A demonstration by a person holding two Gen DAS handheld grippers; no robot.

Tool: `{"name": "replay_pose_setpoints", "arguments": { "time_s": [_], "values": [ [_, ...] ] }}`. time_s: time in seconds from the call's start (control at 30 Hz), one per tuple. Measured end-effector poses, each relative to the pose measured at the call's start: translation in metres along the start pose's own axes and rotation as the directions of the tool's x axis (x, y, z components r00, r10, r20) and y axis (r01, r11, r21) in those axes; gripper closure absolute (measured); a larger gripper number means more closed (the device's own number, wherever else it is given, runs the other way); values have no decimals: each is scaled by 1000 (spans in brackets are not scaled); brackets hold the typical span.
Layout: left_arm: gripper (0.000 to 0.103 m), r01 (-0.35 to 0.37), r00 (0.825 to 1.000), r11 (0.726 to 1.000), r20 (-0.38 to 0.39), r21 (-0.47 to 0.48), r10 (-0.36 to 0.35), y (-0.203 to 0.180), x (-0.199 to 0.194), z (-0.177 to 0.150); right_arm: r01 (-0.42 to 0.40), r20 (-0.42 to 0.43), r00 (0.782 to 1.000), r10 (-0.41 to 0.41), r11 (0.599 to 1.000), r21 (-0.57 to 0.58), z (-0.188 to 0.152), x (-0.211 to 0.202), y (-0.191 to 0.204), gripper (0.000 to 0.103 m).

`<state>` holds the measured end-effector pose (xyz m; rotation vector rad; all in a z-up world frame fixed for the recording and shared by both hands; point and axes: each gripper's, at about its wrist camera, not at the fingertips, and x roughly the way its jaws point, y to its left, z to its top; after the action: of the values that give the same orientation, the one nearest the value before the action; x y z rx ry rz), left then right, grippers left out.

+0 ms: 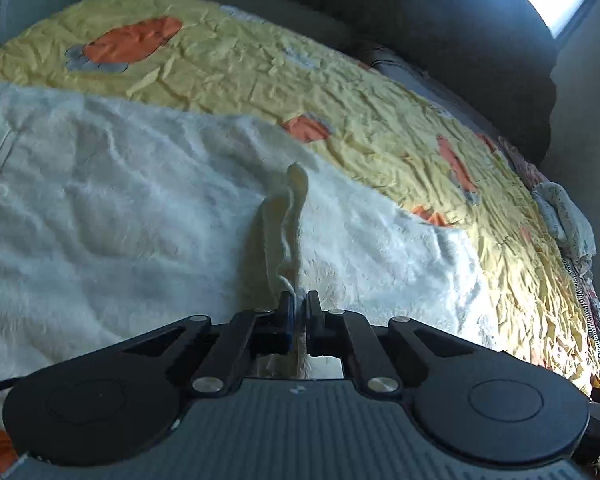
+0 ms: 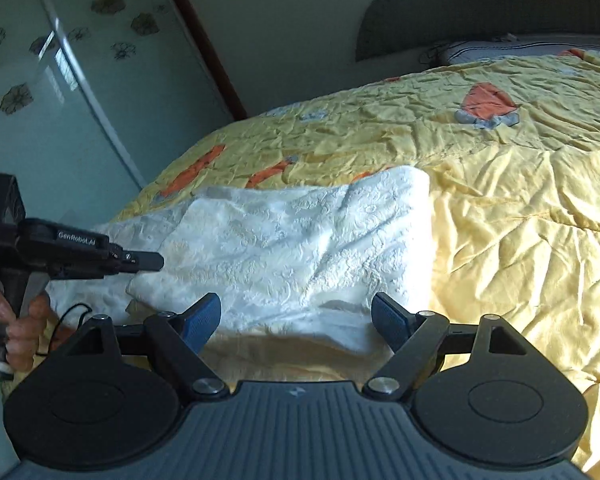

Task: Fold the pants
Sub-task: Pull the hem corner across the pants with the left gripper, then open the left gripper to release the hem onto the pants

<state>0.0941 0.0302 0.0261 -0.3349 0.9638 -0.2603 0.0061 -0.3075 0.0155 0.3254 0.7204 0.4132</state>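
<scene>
The white textured pants (image 1: 120, 208) lie spread on a yellow bedspread (image 1: 260, 60). My left gripper (image 1: 298, 308) is shut on a pinched ridge of the white fabric that rises up from its jaws. In the right wrist view the pants (image 2: 284, 248) lie partly folded in front of my right gripper (image 2: 298, 320), which is open and empty just above their near edge. The left gripper (image 2: 152, 262) also shows there, at the pants' left edge, held by a hand.
The bedspread (image 2: 520, 208) has orange and grey patches. A dark headboard (image 1: 480, 40) and a pillow (image 2: 520, 50) are at the bed's far end. A mirrored wardrobe (image 2: 60, 100) stands to the left. Crumpled cloth (image 1: 568, 220) lies at the bed's right edge.
</scene>
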Motion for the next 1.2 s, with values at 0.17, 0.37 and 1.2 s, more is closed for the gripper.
{"name": "replay_pose_setpoints", "arguments": {
  "time_s": [0.17, 0.37, 1.2],
  "values": [
    [85, -13, 1000, 999, 4, 30, 13, -1, -1, -6, 24, -28, 999, -24, 1000, -15, 3, 8, 3, 20],
    [77, 11, 987, 994, 157, 106, -28, -31, -34, 14, -82, 99, 993, 71, 990, 111, 47, -12, -11, 20],
    [46, 13, 990, 974, 134, 226, -45, -56, 0, -23, 159, 75, 987, -141, 908, -388, 8, -1, 25, 23]
  ]
}}
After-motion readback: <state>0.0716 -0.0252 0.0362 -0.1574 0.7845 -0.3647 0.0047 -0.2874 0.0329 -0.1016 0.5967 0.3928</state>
